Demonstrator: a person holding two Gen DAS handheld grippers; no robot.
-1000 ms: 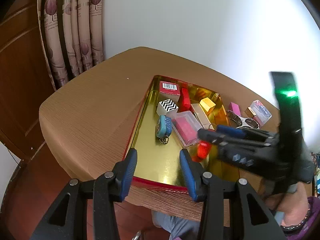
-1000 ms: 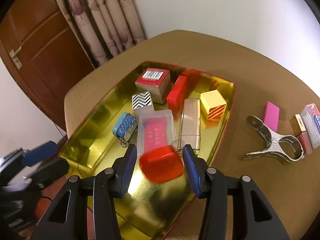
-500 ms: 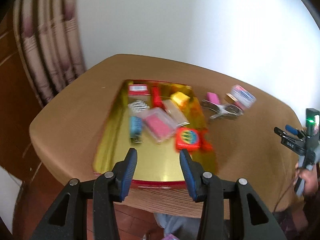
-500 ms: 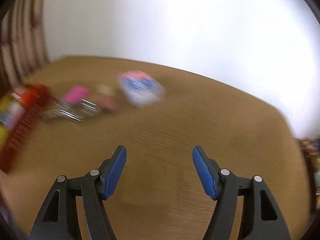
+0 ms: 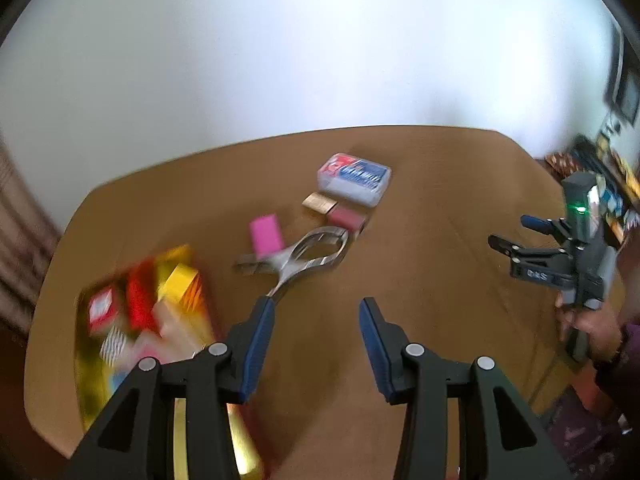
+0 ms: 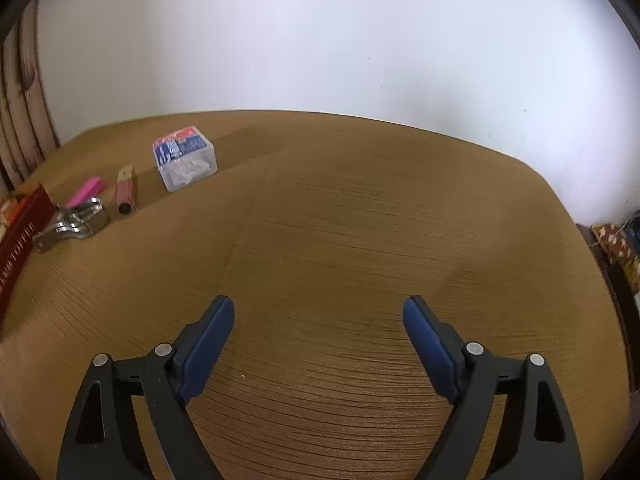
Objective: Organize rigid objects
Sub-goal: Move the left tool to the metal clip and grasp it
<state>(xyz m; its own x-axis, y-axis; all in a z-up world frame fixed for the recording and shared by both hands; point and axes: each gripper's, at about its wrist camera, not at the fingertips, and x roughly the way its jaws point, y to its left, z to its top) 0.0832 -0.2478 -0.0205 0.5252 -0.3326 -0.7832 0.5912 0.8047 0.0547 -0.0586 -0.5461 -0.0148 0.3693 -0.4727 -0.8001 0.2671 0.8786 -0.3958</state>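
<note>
Tray [image 5: 176,432], lower left: already holding several small boxes | Left on counter [image 6: 360,220], centre: metal clip [image 5: 304,256], pink eraser [image 5: 266,234], clear plastic case [image 5: 354,179], two small blocks | Left tongs [image 5: 316,332]: standing half-spread, empty | Right tongs [image 6: 318,332]: just been opening, standing wide, empty.

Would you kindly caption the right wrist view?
Open right gripper over bare table; clear box, metal clip far left.
</note>
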